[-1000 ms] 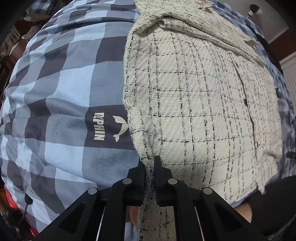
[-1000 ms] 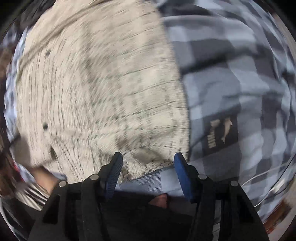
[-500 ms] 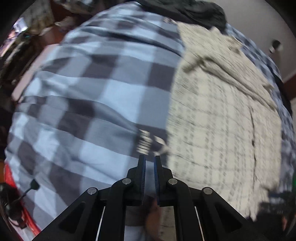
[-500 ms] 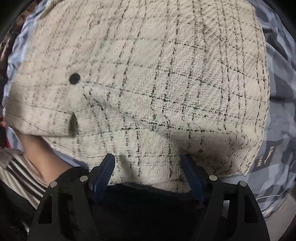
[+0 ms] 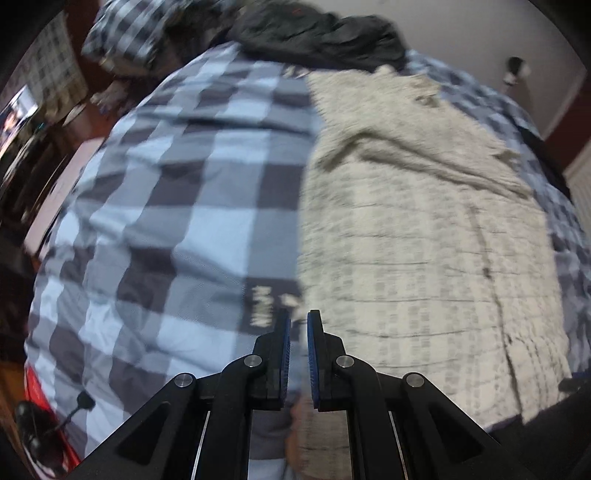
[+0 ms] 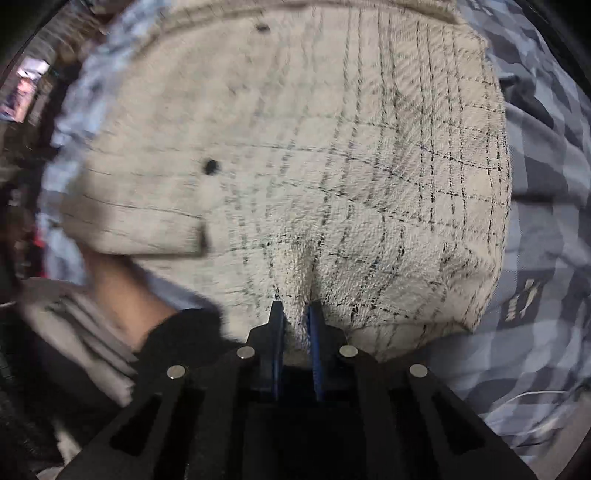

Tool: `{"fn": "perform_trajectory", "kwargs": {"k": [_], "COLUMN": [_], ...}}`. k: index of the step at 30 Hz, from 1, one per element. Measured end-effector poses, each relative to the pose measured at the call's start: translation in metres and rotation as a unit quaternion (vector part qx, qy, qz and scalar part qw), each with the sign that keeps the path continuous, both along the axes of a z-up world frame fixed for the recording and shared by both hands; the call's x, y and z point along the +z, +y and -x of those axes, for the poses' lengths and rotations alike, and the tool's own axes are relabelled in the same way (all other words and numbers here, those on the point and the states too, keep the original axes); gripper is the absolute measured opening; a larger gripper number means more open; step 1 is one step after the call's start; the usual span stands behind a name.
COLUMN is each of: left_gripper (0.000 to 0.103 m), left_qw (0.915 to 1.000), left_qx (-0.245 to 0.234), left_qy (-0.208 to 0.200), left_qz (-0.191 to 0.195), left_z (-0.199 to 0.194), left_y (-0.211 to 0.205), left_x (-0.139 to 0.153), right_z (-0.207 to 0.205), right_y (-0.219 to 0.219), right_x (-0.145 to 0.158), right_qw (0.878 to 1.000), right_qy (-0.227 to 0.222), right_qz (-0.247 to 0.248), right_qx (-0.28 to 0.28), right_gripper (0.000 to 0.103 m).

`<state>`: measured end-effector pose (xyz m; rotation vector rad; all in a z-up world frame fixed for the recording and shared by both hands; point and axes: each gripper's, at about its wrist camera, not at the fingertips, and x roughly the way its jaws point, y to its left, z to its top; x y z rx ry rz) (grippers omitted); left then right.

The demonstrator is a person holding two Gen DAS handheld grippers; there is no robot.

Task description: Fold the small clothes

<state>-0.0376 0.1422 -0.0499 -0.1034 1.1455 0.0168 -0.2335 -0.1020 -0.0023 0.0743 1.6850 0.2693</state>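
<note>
A cream garment with thin black checks lies flat on a blue and grey checked bedcover. Its left edge runs down into my left gripper. That gripper is shut on the hem corner and raised a little off the bed, though blur hides the pinch. In the right wrist view the garment fills the frame, with a black button on it. My right gripper is at the near hem, its jaws closing with a bunched fold of cream fabric pressed between the pads.
A printed logo on the bedcover sits just left of the garment's edge. A dark heap of clothes lies at the far end of the bed. A person's forearm in a striped sleeve shows at the garment's lower left.
My right gripper slid across the garment to its near hem, and its wide jaws came together on a fold. My left gripper rose and tilted, so more of the bed shows.
</note>
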Motion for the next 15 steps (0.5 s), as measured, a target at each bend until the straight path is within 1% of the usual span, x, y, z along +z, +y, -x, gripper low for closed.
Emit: {"fn": "perform_trajectory", "kwargs": {"k": [2,3,5,6,7,8,10,11,12,13,14,15], "left_gripper": [0.008,0.008,0.008,0.008,0.008,0.008,0.008,0.008,0.008,0.008,0.008,0.008], "left_qw": [0.9989,0.9979,0.9942,0.9910,0.9869,0.9816,0.9699,0.9644,0.9585,0.9542,0.9482,0.9458], "left_qx": [-0.042,-0.060,-0.106,-0.132,-0.159,-0.189,-0.241,-0.262,-0.282,-0.296,-0.314,-0.319], "left_qy": [-0.015,-0.018,-0.020,-0.019,-0.016,-0.010,0.007,0.015,0.024,0.029,0.040,0.050], "left_qz": [0.013,0.014,0.001,-0.010,-0.020,-0.029,-0.035,-0.035,-0.034,-0.033,-0.031,-0.029], "left_z": [0.005,0.007,0.012,0.015,0.019,0.023,0.030,0.034,0.038,0.041,0.043,0.043], "left_y": [-0.022,-0.032,-0.058,-0.073,-0.088,-0.103,-0.130,-0.143,-0.157,-0.167,-0.179,-0.184], "left_x": [0.008,0.009,0.010,0.009,0.008,0.006,-0.002,-0.005,-0.008,-0.011,-0.016,-0.021], "right_z": [0.014,0.019,0.024,0.021,0.015,0.017,0.013,0.014,0.014,0.014,0.012,0.004], "right_y": [0.004,0.006,0.002,-0.001,-0.004,-0.004,-0.004,0.000,0.002,-0.002,0.006,0.008], "right_x": [0.009,0.012,0.021,0.025,0.022,0.026,0.049,0.057,0.064,0.069,0.067,0.066], "right_qw": [0.999,0.999,0.997,0.997,0.996,0.994,0.990,0.988,0.986,0.983,0.979,0.977], "right_qy": [0.005,0.004,-0.003,-0.006,-0.008,-0.013,-0.029,-0.036,-0.045,-0.056,-0.129,-0.138], "right_qz": [-0.044,-0.054,-0.069,-0.072,-0.080,-0.100,-0.126,-0.137,-0.146,-0.152,-0.085,-0.089], "right_qx": [-0.002,-0.002,-0.017,-0.026,-0.040,-0.052,-0.060,-0.063,-0.070,-0.084,-0.135,-0.138], "right_gripper": [0.009,0.009,0.009,0.009,0.009,0.009,0.012,0.025,0.056,0.073,0.094,0.096]}}
